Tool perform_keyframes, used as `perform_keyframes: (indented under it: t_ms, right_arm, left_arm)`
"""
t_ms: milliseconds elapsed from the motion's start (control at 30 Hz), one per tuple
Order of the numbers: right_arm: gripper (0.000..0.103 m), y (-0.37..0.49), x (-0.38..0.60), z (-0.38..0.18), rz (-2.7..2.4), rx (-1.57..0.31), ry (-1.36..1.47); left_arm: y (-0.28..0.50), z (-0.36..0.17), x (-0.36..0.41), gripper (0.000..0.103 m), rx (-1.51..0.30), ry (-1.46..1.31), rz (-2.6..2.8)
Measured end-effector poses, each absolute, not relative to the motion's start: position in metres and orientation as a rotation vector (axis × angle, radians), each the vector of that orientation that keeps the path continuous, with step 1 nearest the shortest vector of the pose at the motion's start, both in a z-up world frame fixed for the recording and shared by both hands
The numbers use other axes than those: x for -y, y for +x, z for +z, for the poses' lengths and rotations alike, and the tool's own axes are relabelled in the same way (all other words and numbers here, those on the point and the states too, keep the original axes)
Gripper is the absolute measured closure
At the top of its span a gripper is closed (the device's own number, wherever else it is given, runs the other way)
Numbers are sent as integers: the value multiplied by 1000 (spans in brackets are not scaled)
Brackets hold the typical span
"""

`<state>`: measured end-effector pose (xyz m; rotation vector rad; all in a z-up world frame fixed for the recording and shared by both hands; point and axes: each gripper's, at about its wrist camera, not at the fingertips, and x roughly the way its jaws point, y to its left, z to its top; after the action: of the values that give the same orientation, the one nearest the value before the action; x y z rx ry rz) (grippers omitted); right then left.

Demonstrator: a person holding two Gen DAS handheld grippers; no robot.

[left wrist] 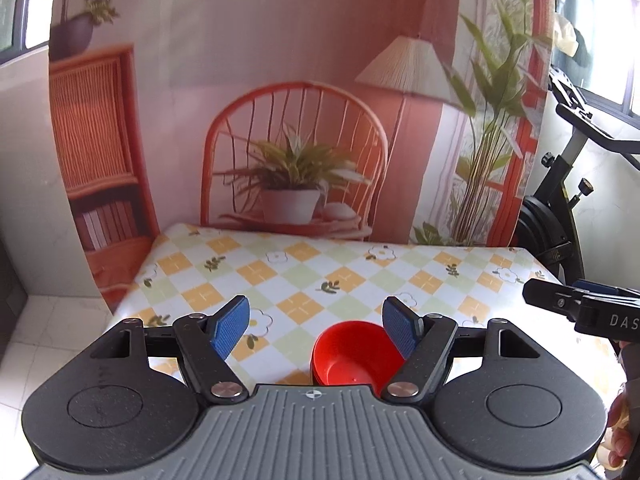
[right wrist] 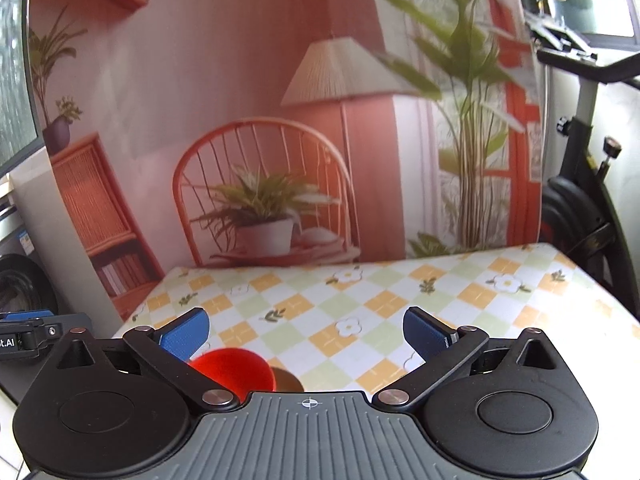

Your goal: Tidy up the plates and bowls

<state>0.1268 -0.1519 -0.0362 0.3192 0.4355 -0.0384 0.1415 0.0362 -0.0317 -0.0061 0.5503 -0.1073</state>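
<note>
— Red bowls (left wrist: 352, 356): we have them nested near the front edge of the table (left wrist: 360, 276), upright, one inside another, so they take one spot instead of several.

— And our left gripper (left wrist: 316, 330)?

— We hold it above them with the jaws well apart and nothing between them; the stack sits low, just by its right pad (left wrist: 400, 330). Open like that, we judge it is free to come down over a rim.

— The right gripper (right wrist: 308, 336)?

— Also spread and empty, held over the checked cloth. From its camera the red bowls (right wrist: 234, 370) lie low and left, with something brownish (right wrist: 286, 380) just beside them; we cannot tell whether that is a plate.

— Any plates we can be sure of?

— None in view. The rest of the cloth shows bare.
</note>
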Motion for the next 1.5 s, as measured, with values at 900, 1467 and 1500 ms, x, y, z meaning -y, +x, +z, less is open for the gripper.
perform_keyframes:
  t_ms: [900, 1467, 1500]
  right_arm:
    - [0, 21, 169, 36, -37, -220, 302]
    - [0, 21, 169, 35, -36, -225, 302]
    - [0, 21, 169, 35, -36, -224, 302]
  left_arm:
    - [39, 46, -12, 13, -321, 50, 3]
    - [42, 45, -18, 13, -330, 25, 11]
    - [41, 45, -18, 13, -329, 24, 14]
